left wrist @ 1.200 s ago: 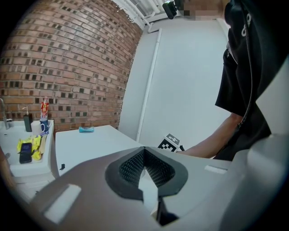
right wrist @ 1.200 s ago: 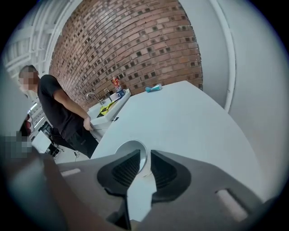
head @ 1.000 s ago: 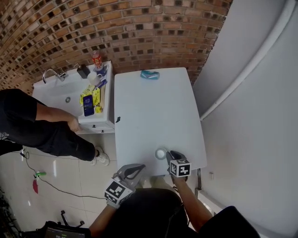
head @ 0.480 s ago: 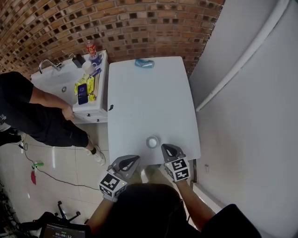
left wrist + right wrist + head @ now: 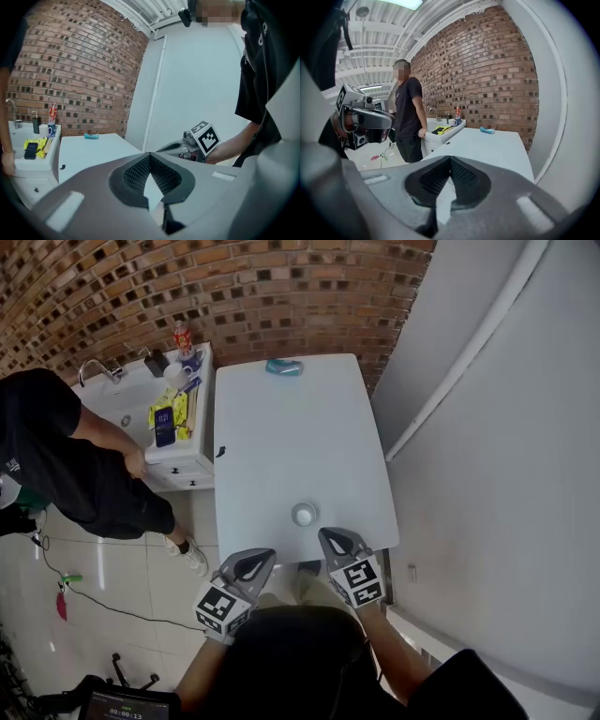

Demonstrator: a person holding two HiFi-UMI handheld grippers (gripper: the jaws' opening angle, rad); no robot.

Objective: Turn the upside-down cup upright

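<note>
1. Cup (image 5: 303, 514) location: it stands alone on the white table (image 5: 300, 437). It is close to the near edge, roughly midway between the two near corners, and touches neither gripper.
2. Seen from above, it shows a pale ring round a greyer middle. That reads more like an open mouth than a base, but it is too small in the head view to be sure.
3. The left gripper (image 5: 251, 563) is held just outside the near edge, toward the near-left corner. In the left gripper view its black pads (image 5: 136, 173) meet at the tips with nothing between them, so it is closed and empty.
4. The right gripper (image 5: 335, 542) sits at the near edge, just right of the cup and apart from it. In its own view the pads (image 5: 433, 180) are likewise together and hold nothing.
5. Step in hand, as a judgement: neither gripper is working on the cup. Either it is already upright and the task is finished, or the grasp has not begun.
6. If the cup is in fact upside down, the next move probably falls to the right gripper, the nearer one.
   - It would have to part its jaws, reach forward and take the side wall squarely.
   - It would then lift the cup clear and roll it half a turn.
   - Last, it would set the cup on its base, preferably farther from the near edge.
</note>
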